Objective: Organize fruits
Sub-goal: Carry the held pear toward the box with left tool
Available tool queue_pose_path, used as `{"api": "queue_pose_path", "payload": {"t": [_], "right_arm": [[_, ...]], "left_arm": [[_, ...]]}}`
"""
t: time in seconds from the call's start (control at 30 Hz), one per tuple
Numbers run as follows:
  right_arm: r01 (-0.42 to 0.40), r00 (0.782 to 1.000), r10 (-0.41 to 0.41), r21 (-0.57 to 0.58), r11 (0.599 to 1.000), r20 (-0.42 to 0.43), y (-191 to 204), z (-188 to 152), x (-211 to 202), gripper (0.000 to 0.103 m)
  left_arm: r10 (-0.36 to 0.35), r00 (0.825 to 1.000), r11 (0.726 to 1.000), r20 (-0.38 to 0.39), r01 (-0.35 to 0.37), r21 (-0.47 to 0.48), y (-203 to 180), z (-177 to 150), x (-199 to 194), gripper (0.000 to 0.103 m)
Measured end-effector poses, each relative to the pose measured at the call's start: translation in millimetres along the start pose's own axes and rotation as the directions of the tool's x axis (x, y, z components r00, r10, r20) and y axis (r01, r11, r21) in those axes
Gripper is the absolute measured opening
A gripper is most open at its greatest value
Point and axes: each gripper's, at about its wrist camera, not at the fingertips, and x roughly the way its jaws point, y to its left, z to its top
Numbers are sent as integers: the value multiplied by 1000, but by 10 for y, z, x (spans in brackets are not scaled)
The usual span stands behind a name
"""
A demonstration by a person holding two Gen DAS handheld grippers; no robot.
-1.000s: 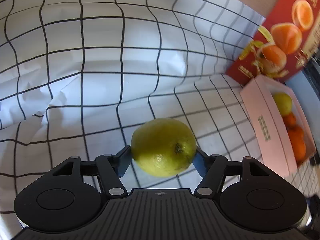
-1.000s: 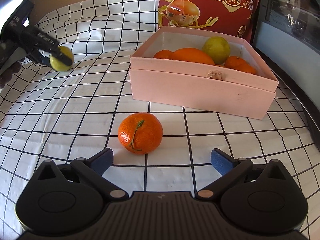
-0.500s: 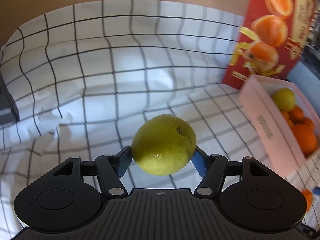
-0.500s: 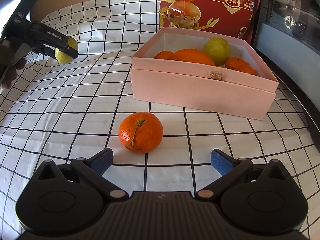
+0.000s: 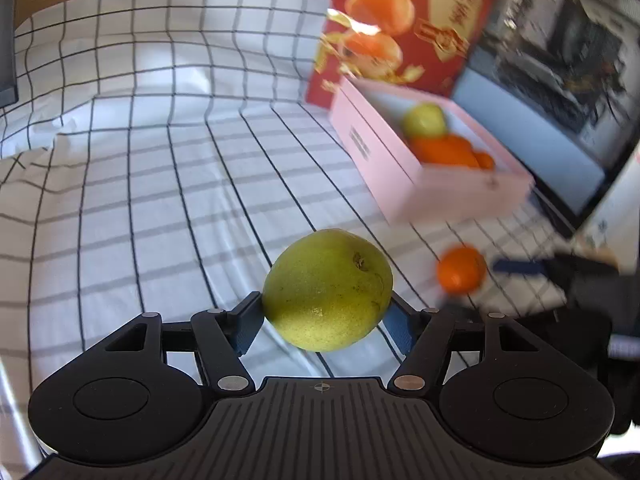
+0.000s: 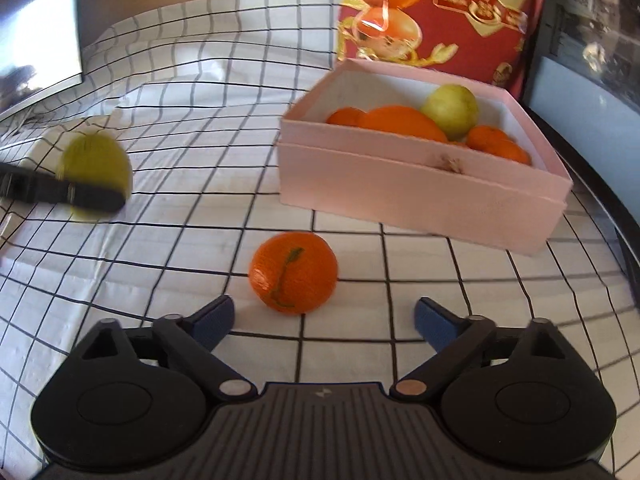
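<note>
My left gripper (image 5: 325,318) is shut on a yellow-green citrus fruit (image 5: 328,288), held above the checked cloth. In the right wrist view the same fruit (image 6: 96,156) shows blurred at the left, with a left finger (image 6: 88,198) across it. An orange mandarin (image 6: 293,273) lies on the cloth just ahead of my right gripper (image 6: 324,316), whose jaws are closing; its pads do not touch the mandarin. The pink box (image 6: 400,188) behind holds a yellow-green fruit (image 6: 452,106) and several oranges (image 6: 400,120). The left wrist view shows the box (image 5: 384,152) and mandarin (image 5: 460,274) at the right.
A white cloth with a black grid (image 6: 180,100) covers the table, wrinkled at the far left. A red bag printed with oranges (image 6: 440,20) stands behind the box. A dark screen (image 6: 36,40) sits far left, and a dark appliance (image 5: 560,80) lines the right side.
The left gripper has carried the yellow-green fruit to the right, toward the box and the mandarin. The right gripper's jaws have narrowed toward the mandarin while that hand stayed put.
</note>
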Motion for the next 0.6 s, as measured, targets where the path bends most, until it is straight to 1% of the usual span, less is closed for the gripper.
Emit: {"api": "queue_pose_path", "payload": {"t": [0.03,0.1,0.13,0.17,0.2,0.27,0.47,0.6], "right_arm": [[-3,1000,3,-16,1000,6,24,16,-4,85],[-15,1000,16,-42,999,14,69,59,-3,69],[-24,1000,24,-44,999,14,78,81,2,64],[-35,999,35,-39,999,13,86,103,12,55],[-44,999,45,-29,999,9,87,126,28,49],[-48,999,48,-21,999,5,91,160,54,46],[-60,998,60,-25,998,-3,59,156,-19,45],[-40,999,40,12,999,5,-81,147,-151,45]], "left_arm": [[4,1000,1000,-5,-4,7,-48,-38,-11,70],[7,1000,1000,-7,-6,18,-124,-104,-42,70],[9,1000,1000,-7,-9,24,-155,-128,-51,70],[13,1000,999,-7,-13,31,-171,-149,-59,70],[18,1000,999,-6,-18,39,-197,-170,-65,70],[24,1000,998,-5,-23,54,-239,-217,-89,70],[-5,1000,995,-9,6,98,-372,-236,-97,70],[-38,999,993,3,37,110,-504,-104,-68,70]]}}
